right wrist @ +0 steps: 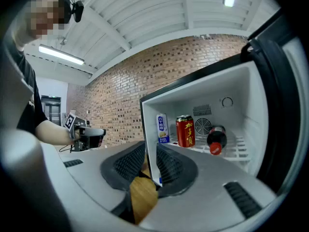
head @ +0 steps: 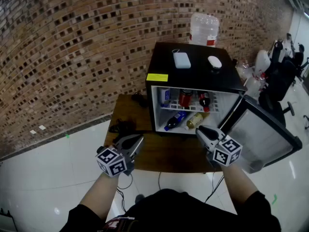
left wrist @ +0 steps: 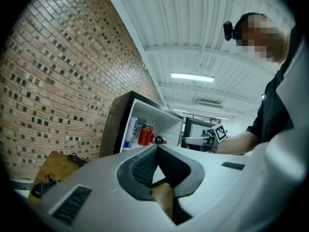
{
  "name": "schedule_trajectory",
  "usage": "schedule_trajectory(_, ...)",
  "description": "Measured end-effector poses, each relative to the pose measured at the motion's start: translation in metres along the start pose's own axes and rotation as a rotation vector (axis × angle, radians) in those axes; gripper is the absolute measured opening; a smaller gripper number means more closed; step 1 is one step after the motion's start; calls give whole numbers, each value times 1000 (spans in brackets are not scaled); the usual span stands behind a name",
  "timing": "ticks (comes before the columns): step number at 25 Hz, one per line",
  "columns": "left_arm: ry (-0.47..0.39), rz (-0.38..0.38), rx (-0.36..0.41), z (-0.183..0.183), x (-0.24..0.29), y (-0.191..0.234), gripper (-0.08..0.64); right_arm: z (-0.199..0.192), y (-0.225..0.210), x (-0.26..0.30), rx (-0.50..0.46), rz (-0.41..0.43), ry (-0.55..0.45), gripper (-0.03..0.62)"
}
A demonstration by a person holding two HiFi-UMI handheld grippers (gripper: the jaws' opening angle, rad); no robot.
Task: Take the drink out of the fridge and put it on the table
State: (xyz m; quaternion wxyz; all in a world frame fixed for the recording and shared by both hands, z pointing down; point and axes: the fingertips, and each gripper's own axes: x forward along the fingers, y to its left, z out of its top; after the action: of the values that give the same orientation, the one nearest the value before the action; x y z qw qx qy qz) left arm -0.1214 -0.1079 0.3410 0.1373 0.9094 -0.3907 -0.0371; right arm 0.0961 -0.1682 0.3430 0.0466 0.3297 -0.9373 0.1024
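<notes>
Head view: a small black fridge stands at the far end of a brown wooden table against a brick wall, with its door swung wide open to the right. All the drinks are inside it. On the upper white wire shelf, a white-and-blue drink carton stands at the left and a red drink can just right of it. Right of the can, a dark bottle with a red cap lies on its side, cap towards the near side. On the fridge floor below, a blue plastic bottle and a yellow-green bottle lie tilted side by side. A tangle of black cables sits on the table left of the fridge.

The left gripper hovers over the table's near left part, apart from the fridge. Its jaws are pressed together at the tips with nothing between them.

The right gripper is held just in front of the open fridge, near the lower bottles. Its jaws stand a narrow gap apart and hold nothing. It touches no drink. Beyond the jaws, the carton, the can and the dark bottle show on the shelf.
</notes>
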Motion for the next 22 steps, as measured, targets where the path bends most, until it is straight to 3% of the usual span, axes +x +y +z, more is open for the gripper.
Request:
schedule_trajectory(3,-14,-3,-9,0,11,14,2,14,-9,31,-17,-19,-21,106)
schedule_trajectory(10,-7,-25,9,-18,39,28,2,19,-26,99,-30,-49,-49,219)
schedule_trajectory(16,-43,-59,51,-17,50,36,69,23,-16,147,-108,-11,-58,249)
schedule_trajectory(22,-89,-73,33,-23,57,48,87,24,-29,192,-144,-61,-73,250)
